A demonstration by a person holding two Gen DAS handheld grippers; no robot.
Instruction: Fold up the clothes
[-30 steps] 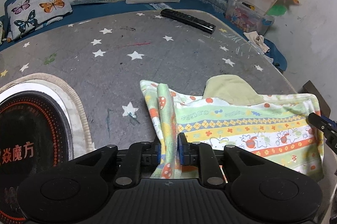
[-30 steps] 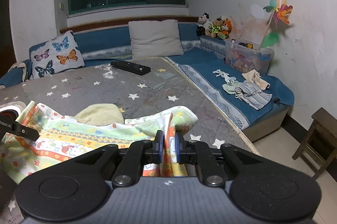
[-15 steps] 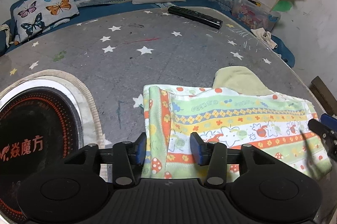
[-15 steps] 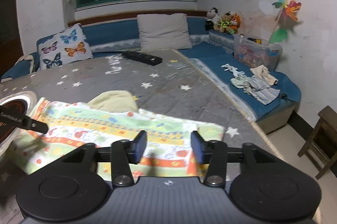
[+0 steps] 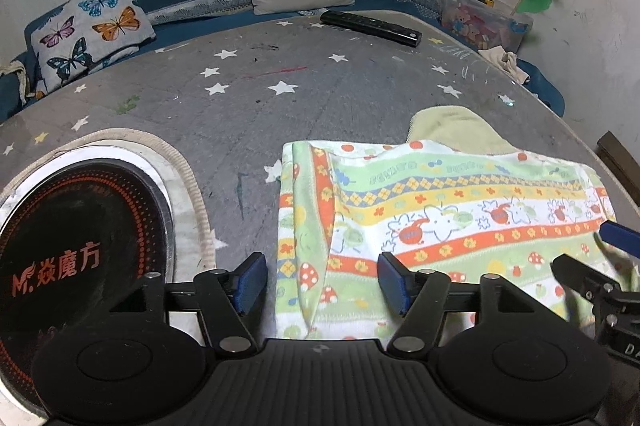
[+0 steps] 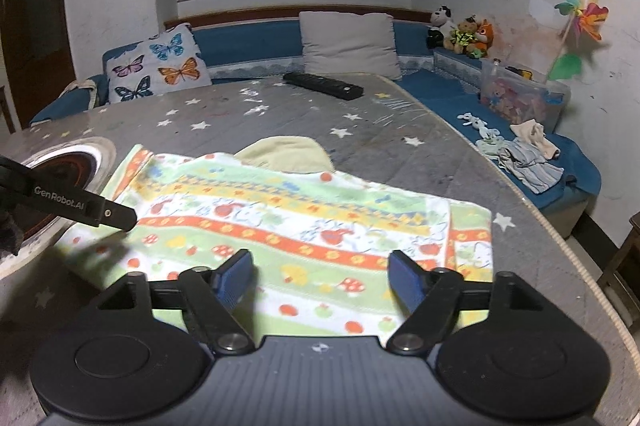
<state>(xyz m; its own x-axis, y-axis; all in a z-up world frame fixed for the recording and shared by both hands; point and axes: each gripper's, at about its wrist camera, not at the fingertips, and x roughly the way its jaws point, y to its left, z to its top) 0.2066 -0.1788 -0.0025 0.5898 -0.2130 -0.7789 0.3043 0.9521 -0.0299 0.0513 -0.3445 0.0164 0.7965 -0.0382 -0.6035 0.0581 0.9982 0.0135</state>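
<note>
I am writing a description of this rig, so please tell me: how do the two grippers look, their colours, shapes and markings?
The left gripper and right gripper look alike: a black ribbed body with two round discs, black linkage bars with silver pivot screws, and fingers faced with blue pads. In the right wrist view, the left gripper's black side bears white lettering "GenRobot.AI". No cables or sleeves show.

The near edge of the cloth [image 5: 440, 218] is disappearing under the left gripper [image 5: 320, 284] body, and its yellow garment [image 5: 456, 130] beyond is lying half covered by the cloth. Left of the tongs, the round cooktop [image 5: 76, 242] is running off the frame edge. To the right, the right gripper [image 5: 596, 266] is showing only partly, cut by the frame. In the right wrist view, the cloth corner [image 6: 92, 250] under the left gripper's finger [image 6: 116, 214] is blurring; the bin's [image 6: 520, 94] contents are reading too small.
</note>
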